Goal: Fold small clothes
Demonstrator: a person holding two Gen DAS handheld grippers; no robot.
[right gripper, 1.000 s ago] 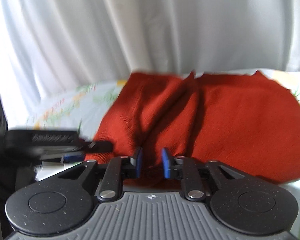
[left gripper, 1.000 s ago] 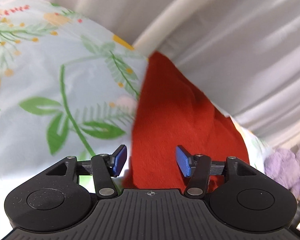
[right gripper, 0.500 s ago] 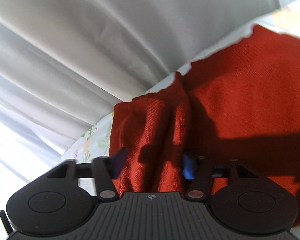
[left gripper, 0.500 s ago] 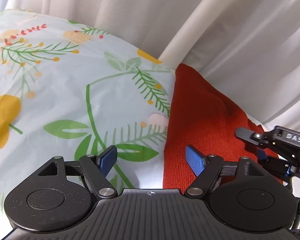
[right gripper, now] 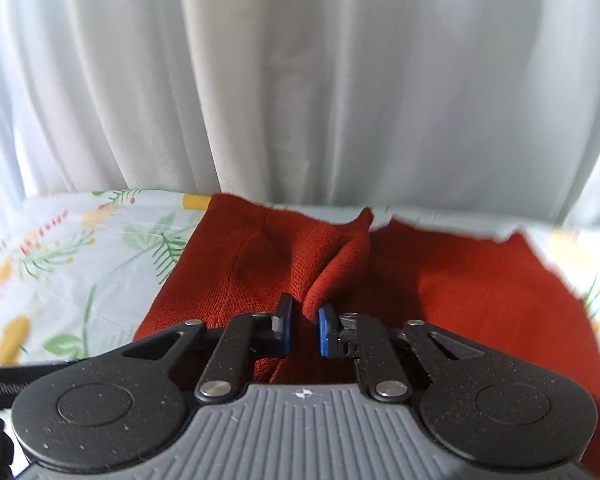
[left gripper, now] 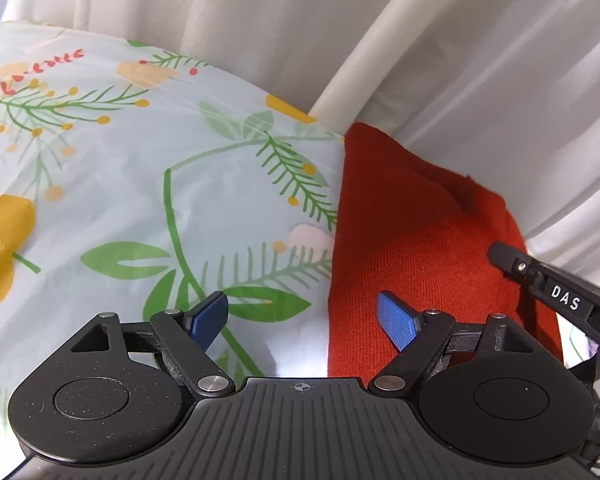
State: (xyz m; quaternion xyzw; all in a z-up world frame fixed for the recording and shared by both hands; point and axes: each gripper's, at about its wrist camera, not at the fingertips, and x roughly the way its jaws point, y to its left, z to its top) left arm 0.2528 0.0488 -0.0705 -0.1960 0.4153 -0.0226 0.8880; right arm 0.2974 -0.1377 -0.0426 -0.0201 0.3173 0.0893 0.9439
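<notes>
A small red knit garment (right gripper: 440,280) lies on a floral sheet (right gripper: 80,264). My right gripper (right gripper: 305,330) is shut on a raised fold of the red garment near its middle. In the left wrist view the garment (left gripper: 412,248) lies to the right. My left gripper (left gripper: 302,318) is open and empty, straddling the garment's left edge: the right pad is over the red knit, the left pad over the sheet (left gripper: 120,184). The right gripper's body (left gripper: 556,300) shows at the right edge.
White curtains (right gripper: 300,80) hang close behind the sheet's far edge. The floral sheet stretches away to the left of the garment in the left wrist view.
My left gripper has opened wider and shifted left off the garment to its edge. My right gripper opened half a second ago and has now shut on a fold of the garment.
</notes>
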